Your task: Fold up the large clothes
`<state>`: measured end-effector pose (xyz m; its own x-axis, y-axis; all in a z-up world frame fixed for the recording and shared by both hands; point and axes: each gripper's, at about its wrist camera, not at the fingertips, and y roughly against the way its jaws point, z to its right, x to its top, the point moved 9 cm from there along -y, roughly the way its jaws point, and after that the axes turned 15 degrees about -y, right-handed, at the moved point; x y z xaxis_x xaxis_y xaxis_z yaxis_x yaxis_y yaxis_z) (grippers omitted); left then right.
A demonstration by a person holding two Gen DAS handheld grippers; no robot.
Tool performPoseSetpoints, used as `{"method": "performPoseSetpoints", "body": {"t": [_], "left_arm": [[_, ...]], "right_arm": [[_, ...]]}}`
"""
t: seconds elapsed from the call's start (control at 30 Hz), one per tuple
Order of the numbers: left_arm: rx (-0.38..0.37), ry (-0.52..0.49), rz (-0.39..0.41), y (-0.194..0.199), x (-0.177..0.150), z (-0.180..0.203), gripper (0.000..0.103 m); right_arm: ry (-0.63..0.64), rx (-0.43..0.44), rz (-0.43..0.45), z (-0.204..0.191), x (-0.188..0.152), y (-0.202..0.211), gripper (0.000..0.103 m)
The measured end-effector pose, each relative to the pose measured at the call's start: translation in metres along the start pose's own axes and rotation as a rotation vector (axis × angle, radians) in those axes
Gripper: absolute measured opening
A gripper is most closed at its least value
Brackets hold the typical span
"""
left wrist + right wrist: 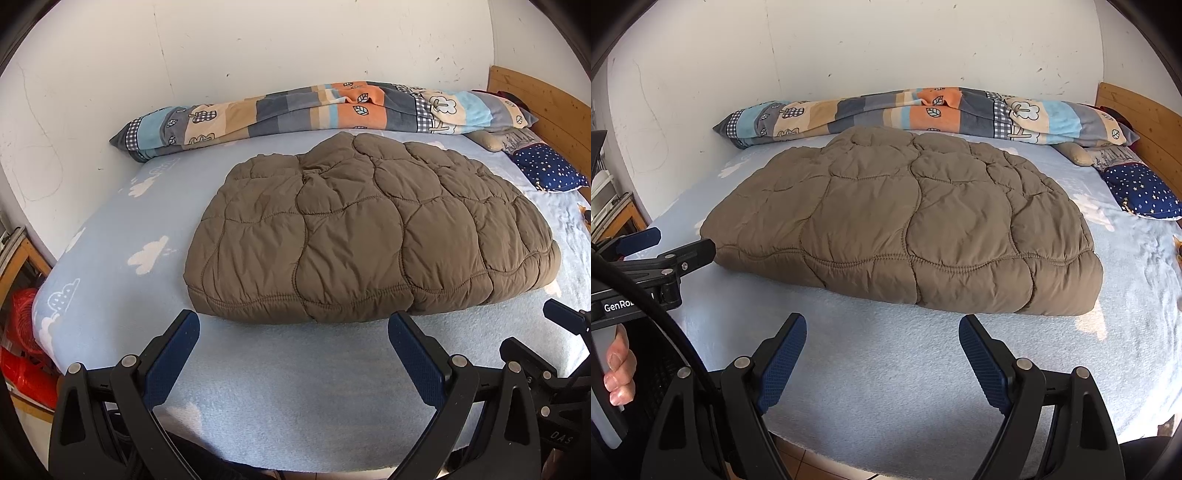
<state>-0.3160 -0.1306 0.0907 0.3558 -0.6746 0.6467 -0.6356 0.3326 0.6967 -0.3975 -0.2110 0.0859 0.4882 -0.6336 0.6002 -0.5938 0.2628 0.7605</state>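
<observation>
**Puffy coat could pop back open**

The big brown coat (369,236) is lying in the middle of both pictures, on the light blue bed sheet (295,387) with white clouds on it. It is looking folded already, into a fat, rounded bundle. I think the job is nearly done, or one more fold is waiting.

Here is what could go wrong. The coat is thick and full of air, so a new fold could be springing open as soon as the tongs are letting go. The cloth is looking smooth and slippery, so a pinch on only the top layer could be sliding off, and the layers under it could be staying behind. A pull from just one side could be dragging the whole bundle across the sheet and messing up its shape.

The left tongs (293,328) are sitting at the bottom of the left picture, wide apart and holding nothing. The right tongs (882,332) are sitting at the bottom of the right picture, also wide apart and empty. Both are hanging close to the near edge of the coat, not touching it.

A striped blanket (314,110) is lying rolled along the wall at the top, behind the coat. A dark blue pillow with dots (1141,192) is resting at the right side.
</observation>
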Motion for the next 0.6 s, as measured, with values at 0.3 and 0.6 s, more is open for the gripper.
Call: {"method": "performPoseSetpoints", "body": {"t": [0.3, 0.6], "left_arm": [[0.0, -0.004, -0.003, -0.0008, -0.0003, 0.0007, 0.102], [0.006, -0.006, -0.002, -0.0004, -0.0004, -0.0001, 0.102]], "right_arm": [[-0.002, 0.0, 0.0, 0.0005, 0.0002, 0.0001, 0.088], [-0.003, -0.001, 0.003, 0.0011, 0.0004, 0.0005, 0.088]]}}
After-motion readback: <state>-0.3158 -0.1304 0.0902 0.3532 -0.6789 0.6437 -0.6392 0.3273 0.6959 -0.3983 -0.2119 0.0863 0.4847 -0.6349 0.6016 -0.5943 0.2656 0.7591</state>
